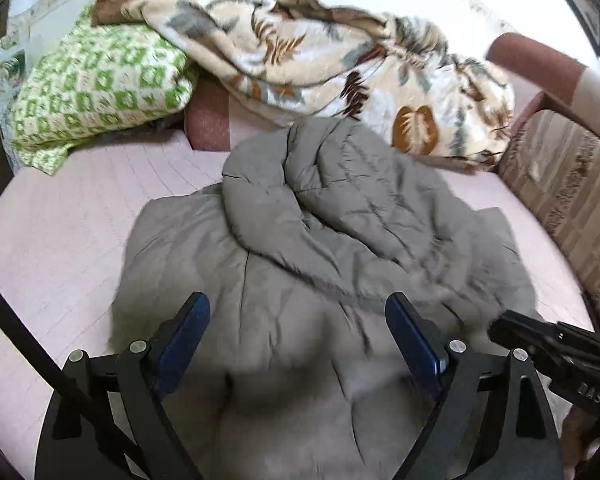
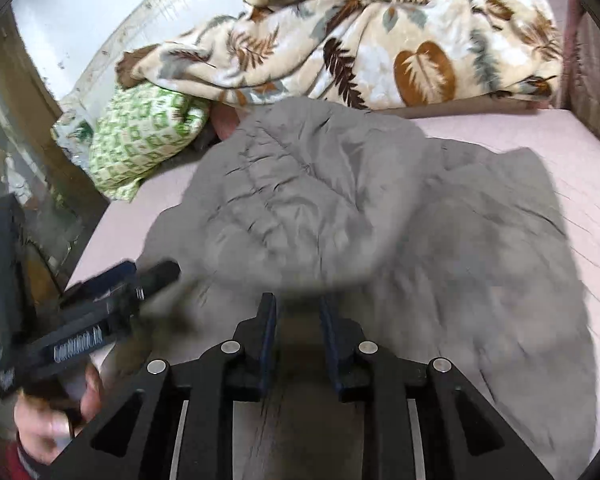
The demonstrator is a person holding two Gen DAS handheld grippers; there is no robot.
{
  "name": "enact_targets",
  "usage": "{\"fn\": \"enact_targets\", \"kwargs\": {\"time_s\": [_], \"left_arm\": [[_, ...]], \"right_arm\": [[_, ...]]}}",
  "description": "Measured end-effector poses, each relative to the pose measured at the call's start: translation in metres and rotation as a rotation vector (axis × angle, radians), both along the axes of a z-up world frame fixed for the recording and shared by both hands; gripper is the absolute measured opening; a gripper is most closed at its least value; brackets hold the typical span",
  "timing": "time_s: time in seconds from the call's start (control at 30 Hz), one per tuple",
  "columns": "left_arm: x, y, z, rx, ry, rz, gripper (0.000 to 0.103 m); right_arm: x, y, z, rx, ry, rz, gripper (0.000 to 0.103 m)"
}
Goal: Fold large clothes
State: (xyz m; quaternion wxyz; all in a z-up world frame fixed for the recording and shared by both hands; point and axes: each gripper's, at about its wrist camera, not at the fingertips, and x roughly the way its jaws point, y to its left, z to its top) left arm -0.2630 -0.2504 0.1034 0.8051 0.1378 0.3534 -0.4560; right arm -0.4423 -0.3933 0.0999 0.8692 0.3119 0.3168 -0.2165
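Left wrist view: the left gripper (image 1: 298, 344) gapes wide and empty above the grey quilted puffy jacket (image 1: 320, 232), which lies crumpled ahead on the pale pink mattress (image 1: 60, 240). Right wrist view: the right gripper (image 2: 298, 340) stands slightly parted, gripping nothing, the jacket (image 2: 340, 200) just beyond its tips.

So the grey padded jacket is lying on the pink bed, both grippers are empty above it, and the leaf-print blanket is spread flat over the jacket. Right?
Not quite. The leaf-print blanket is not spread over the jacket; it lies bunched up behind it, along the far side of the pink bed, as both wrist views show. The rest holds: the left gripper and the right gripper are empty above the jacket.
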Motion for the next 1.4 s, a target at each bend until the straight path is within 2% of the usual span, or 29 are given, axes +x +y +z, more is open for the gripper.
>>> {"fn": "enact_targets", "kwargs": {"time_s": [0.07, 0.17, 0.23, 0.33, 0.47, 0.6, 0.63, 0.73, 0.87, 1.0, 1.07, 1.27, 1.37, 1.4], "left_arm": [[-0.017, 0.023, 0.005, -0.008, -0.009, -0.01, 0.089], [-0.047, 0.059, 0.003, 0.004, -0.041, -0.019, 0.089], [-0.066, 0.084, -0.008, 0.03, -0.038, -0.013, 0.089], [-0.094, 0.125, -0.034, 0.077, 0.008, 0.007, 0.089], [-0.119, 0.151, -0.075, 0.18, 0.036, 0.018, 0.089], [-0.134, 0.151, -0.094, 0.235, -0.064, -0.02, 0.091], [-0.134, 0.152, -0.096, 0.229, -0.075, -0.025, 0.092], [-0.132, 0.16, -0.095, 0.199, -0.052, -0.026, 0.092], [-0.14, 0.183, -0.085, 0.157, -0.058, 0.004, 0.092], [-0.152, 0.219, -0.069, 0.092, -0.08, 0.042, 0.092], [-0.153, 0.243, -0.061, 0.063, -0.09, 0.09, 0.092], [-0.128, 0.299, -0.043, -0.016, -0.058, 0.28, 0.092], [-0.108, 0.315, -0.053, -0.021, 0.028, 0.352, 0.092], [-0.1, 0.32, -0.058, -0.017, 0.068, 0.374, 0.092]], "right_arm": [[-0.022, 0.016, 0.005, -0.012, 0.007, 0.002, 0.036], [-0.068, 0.051, 0.009, -0.045, 0.036, 0.002, 0.038], [-0.095, 0.073, 0.006, -0.051, 0.062, -0.001, 0.038], [-0.131, 0.096, -0.005, -0.06, 0.103, -0.003, 0.038], [-0.156, 0.117, -0.032, -0.025, 0.15, -0.008, 0.038], [-0.153, 0.129, -0.066, -0.012, 0.221, 0.0, 0.039], [-0.152, 0.129, -0.076, -0.012, 0.226, -0.01, 0.04], [-0.157, 0.132, -0.078, -0.04, 0.195, -0.021, 0.042], [-0.174, 0.139, -0.066, -0.034, 0.139, -0.028, 0.042], [-0.213, 0.15, -0.048, -0.033, 0.055, -0.072, 0.043], [-0.23, 0.155, -0.042, -0.032, 0.027, -0.108, 0.051], [-0.301, 0.148, -0.034, -0.01, -0.051, -0.323, 0.058], [-0.325, 0.137, -0.038, 0.041, -0.101, -0.418, 0.074], [-0.329, 0.132, -0.042, 0.076, -0.108, -0.439, 0.075]]}}
